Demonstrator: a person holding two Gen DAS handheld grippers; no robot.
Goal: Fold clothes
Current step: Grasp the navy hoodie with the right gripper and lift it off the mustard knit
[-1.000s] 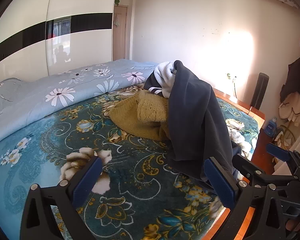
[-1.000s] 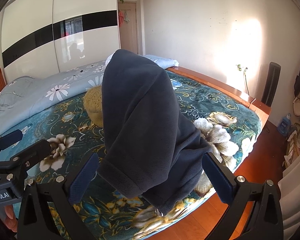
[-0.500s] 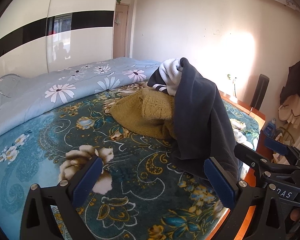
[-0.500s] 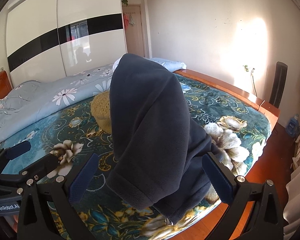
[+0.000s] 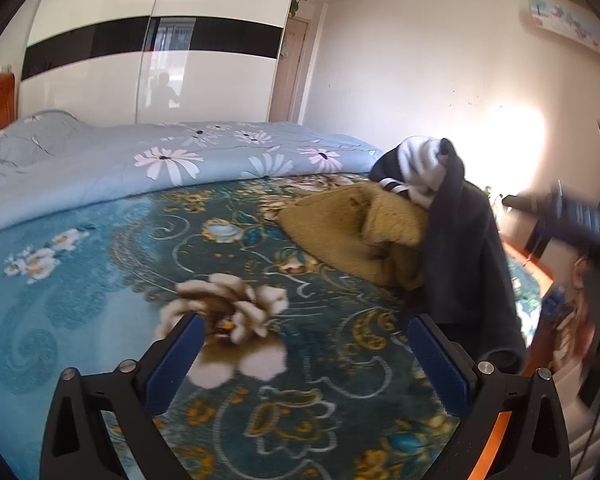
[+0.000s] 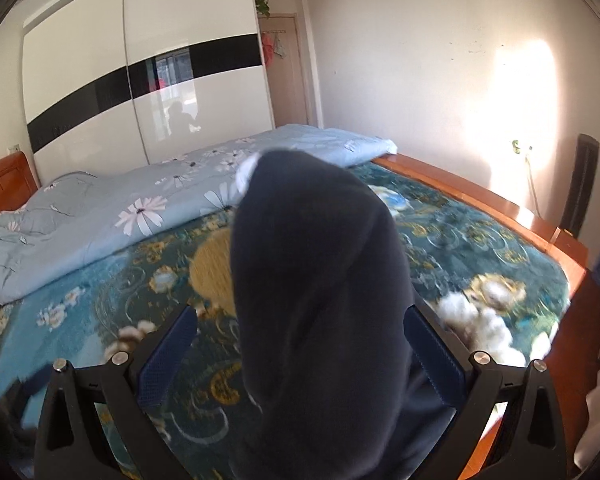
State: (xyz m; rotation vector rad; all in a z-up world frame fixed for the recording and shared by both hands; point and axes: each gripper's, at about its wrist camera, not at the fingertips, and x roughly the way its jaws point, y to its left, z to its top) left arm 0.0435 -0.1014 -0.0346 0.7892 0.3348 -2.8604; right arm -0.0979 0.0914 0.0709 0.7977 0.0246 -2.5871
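Observation:
A pile of clothes lies on the bed: a dark navy fleece garment (image 5: 466, 256) draped over the top, a mustard knit sweater (image 5: 356, 232) under it, and a black-and-white piece (image 5: 418, 166) at the peak. My left gripper (image 5: 306, 354) is open and empty, low over the teal floral blanket (image 5: 100, 280), left of the pile. My right gripper (image 6: 300, 354) is open with its fingers on either side of the navy garment (image 6: 320, 280), which fills the gap between them. The mustard sweater (image 6: 212, 272) peeks out behind. The right gripper shows blurred at the right of the left wrist view (image 5: 572, 220).
A light blue flowered duvet (image 5: 160, 160) is bunched along the far side of the bed. The wooden bed frame (image 6: 480, 200) runs along the right edge. A white wardrobe (image 6: 140, 80) with a black stripe stands behind. A black standing appliance (image 6: 580, 184) stands by the wall.
Both grippers have moved closer to the pile. The right gripper now straddles the navy garment. Both jaws stay open.

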